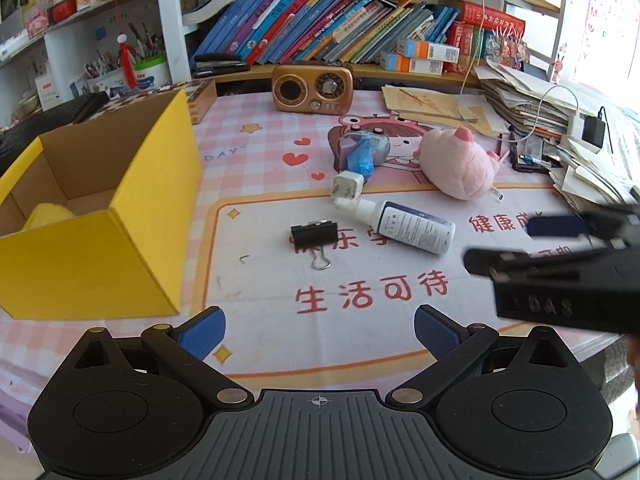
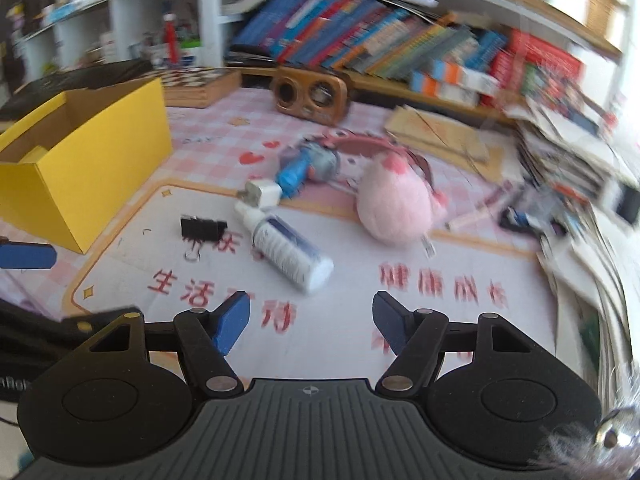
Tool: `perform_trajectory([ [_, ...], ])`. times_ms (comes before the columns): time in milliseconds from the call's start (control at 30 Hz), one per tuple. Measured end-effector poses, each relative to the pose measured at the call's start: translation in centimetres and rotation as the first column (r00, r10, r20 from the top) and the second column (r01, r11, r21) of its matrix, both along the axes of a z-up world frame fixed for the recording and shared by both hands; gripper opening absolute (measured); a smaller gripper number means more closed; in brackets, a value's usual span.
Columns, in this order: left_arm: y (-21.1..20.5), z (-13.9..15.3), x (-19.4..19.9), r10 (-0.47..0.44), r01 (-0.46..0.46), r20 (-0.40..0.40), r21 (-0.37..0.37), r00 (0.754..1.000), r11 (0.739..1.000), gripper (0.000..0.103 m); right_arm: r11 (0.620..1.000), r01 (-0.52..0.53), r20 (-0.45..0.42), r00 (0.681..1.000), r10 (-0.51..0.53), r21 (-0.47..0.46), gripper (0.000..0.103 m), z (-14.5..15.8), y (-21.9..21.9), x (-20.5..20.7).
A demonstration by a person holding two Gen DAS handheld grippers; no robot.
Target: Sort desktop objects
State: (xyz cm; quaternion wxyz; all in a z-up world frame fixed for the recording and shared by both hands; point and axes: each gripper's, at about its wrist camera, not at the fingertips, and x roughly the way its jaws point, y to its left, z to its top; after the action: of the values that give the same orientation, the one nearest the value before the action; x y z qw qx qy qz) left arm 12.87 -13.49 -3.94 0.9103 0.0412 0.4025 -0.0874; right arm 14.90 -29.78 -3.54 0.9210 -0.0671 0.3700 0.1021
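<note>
On the pink checked desk mat lie a black binder clip (image 1: 315, 233) (image 2: 203, 228), a white spray bottle (image 1: 404, 225) (image 2: 286, 247) on its side, a white charger plug (image 1: 347, 187) (image 2: 261, 194), a blue-and-grey toy (image 1: 362, 150) (image 2: 306, 166) and a pink plush pig (image 1: 456, 164) (image 2: 394, 204). An open yellow box (image 1: 96, 216) (image 2: 86, 152) stands at the left with something yellow inside. My left gripper (image 1: 320, 334) is open and empty, near the front edge. My right gripper (image 2: 311, 320) is open and empty, short of the bottle; it also enters the left wrist view at the right (image 1: 516, 246).
A brown retro radio (image 1: 312, 89) stands at the back under a shelf of books (image 1: 340, 28). Stacked papers (image 1: 560, 120) and cables crowd the right side. A chessboard box (image 1: 192, 96) lies behind the yellow box. A blue pad (image 2: 26, 256) of the left gripper shows at the right wrist view's left edge.
</note>
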Motion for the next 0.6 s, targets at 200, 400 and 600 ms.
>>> perform_trajectory([
  [200, -1.3, -0.2, 1.0, 0.007, -0.008, 0.006, 0.027, 1.0, 1.0, 0.102, 0.987, -0.16, -0.016, 0.987, 0.16, -0.022, 0.051, -0.3, 0.1, 4.5],
  [400, -2.1, -0.7, 2.1, 0.013, -0.014, 0.001, 0.05, 1.0, 0.999, 0.101, 0.944, -0.312, -0.112, 0.947, 0.301, -0.106, 0.045, -2.1, 2.1, 9.1],
  [600, -2.6, -0.8, 3.6, 0.026, -0.026, 0.013, 0.061, 1.0, 0.998, 0.101, 0.915, -0.39, -0.222, 0.906, 0.361, -0.101, 0.045, -4.2, 3.1, 11.8],
])
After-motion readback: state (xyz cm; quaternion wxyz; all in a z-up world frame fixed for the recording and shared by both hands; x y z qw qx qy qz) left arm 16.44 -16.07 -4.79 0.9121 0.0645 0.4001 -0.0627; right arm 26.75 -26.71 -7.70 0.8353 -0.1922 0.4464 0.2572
